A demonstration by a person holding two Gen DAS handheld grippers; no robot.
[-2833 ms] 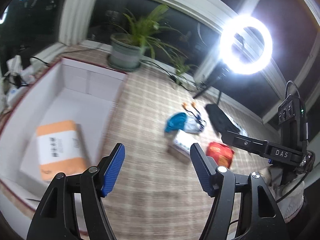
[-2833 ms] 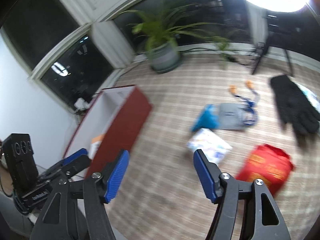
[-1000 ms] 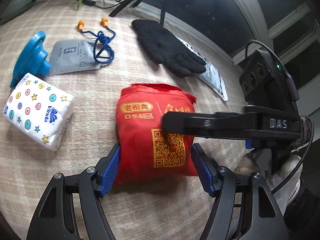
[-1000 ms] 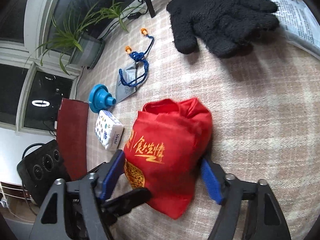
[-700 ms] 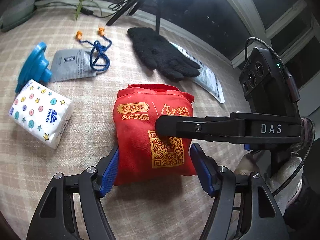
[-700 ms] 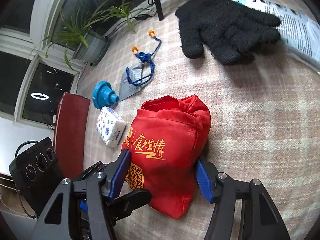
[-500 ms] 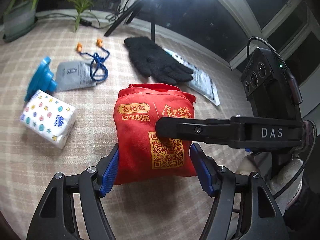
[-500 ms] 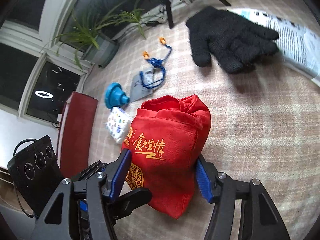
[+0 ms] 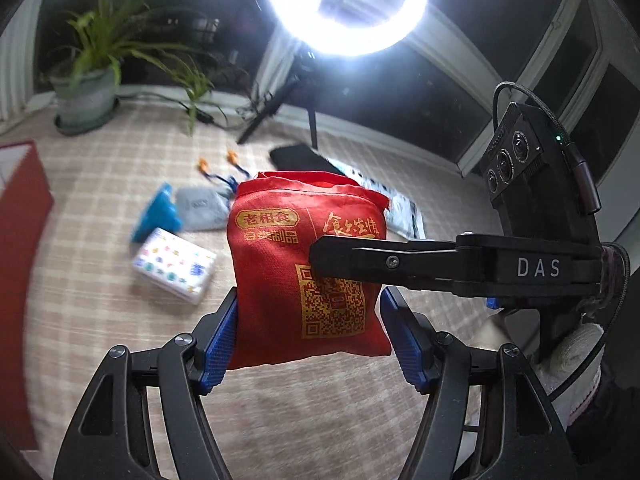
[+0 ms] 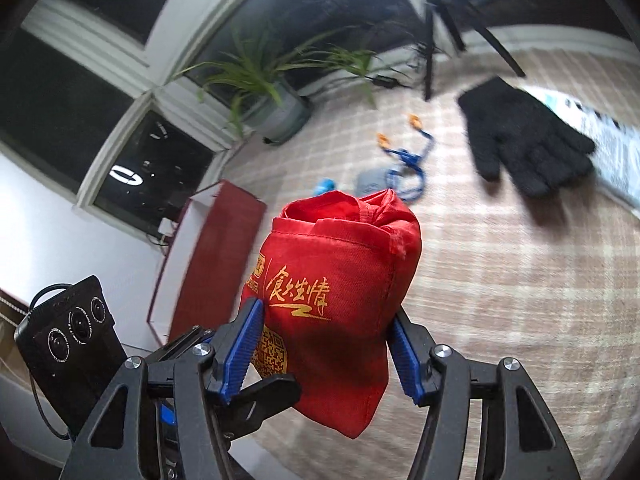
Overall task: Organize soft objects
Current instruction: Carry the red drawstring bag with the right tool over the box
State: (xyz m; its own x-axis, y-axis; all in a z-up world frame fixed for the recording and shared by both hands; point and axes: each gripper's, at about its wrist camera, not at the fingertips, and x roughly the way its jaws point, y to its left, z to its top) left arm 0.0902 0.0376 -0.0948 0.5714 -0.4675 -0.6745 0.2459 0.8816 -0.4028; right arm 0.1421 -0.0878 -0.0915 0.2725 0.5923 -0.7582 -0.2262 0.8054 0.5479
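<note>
I see 2 tongs clamped on 1 red fabric bag (image 9: 308, 264), which hangs clear above the checked floor mat (image 9: 100, 320). My left tongs (image 9: 310, 340) press their blue pads against the bag's lower sides. My right tongs (image 10: 326, 354) reach in from the right of the left view and squeeze the same bag; their jaws have just been closing, with the bag between them. Below on the mat lie a white tissue pack (image 9: 174, 270) with coloured dots, just beside a blue funnel-shaped thing (image 9: 156, 216) and a grey pouch (image 9: 202, 210). Further off lie orange earplugs on a blue cord (image 10: 404, 160) and a black glove (image 10: 520, 144). A red-sided box (image 10: 216, 264) stands at the left, and a potted plant (image 9: 86, 80) and ring light (image 9: 344, 4) stand by the dark windows.
</note>
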